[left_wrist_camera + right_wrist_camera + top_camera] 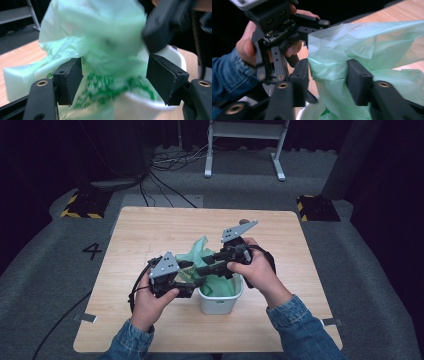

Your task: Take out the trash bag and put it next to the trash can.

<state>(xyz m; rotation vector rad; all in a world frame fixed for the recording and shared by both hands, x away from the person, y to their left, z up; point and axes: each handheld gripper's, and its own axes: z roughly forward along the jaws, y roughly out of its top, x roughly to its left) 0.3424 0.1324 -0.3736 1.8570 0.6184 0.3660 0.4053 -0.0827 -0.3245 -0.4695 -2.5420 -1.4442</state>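
A thin green plastic bag hangs partly inside a small white bin at the table's middle, its upper part bunched above the rim. My left gripper reaches in from the left at the bin's rim. Its jaws stand wide with the bag and the bin's rim between them. My right gripper comes in from the right above the bin. A loose fold of the bag fills the gap between its jaws; the pads touch the film at most lightly.
The wooden table has bare room all round the bin. Beyond its far edge lie cables and a white frame's feet on grey floor. A person's denim sleeves come in from the bottom.
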